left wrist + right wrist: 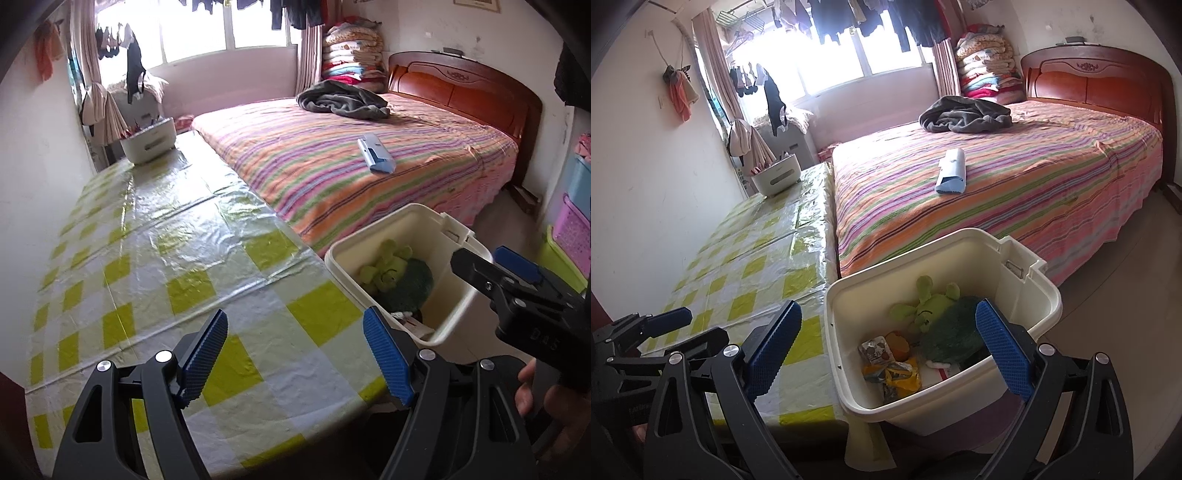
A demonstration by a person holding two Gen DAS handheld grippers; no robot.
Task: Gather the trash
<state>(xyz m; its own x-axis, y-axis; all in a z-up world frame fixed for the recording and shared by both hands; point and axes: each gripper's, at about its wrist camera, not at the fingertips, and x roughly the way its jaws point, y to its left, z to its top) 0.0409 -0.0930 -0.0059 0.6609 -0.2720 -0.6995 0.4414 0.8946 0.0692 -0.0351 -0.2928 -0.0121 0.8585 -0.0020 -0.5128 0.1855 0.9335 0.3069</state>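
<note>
A: Two claws, both empty. The left claw (pixel 295 354) stands wide open over the checked table (pixel 155 258), nothing between its pads. The right claw (pixel 890 354) is spread just as wide, hanging over the near rim of the bin (pixel 1027 291).

B: Where is the trash?

A: Most of it is already in the bin: crumpled wrappers (pixel 890 369) lie at the bottom, beside a green plush toy (pixel 934 314). The bin stands off the table's near corner, at the foot of the bed (pixel 1015 192). The table itself shows only a white caddy (pixel 149 142) at its far end.

B: Anything left to pick?

A: Possibly the blue-and-white packet (pixel 376 155) lying flat on the bed, well beyond both claws and past the bin. Whether it counts as trash I cannot tell.

B: How would it handle?

A: My guess is light and thin, likely soft or crinkly, so it should flex under the pads instead of resisting. It lies flat on a yielding cover, so a pinch across its narrow width near one end looks best; the fabric may bunch up into the grip.

B: And the wrappers?

A: Light, slippery foil, I judge. They need nothing more.
</note>
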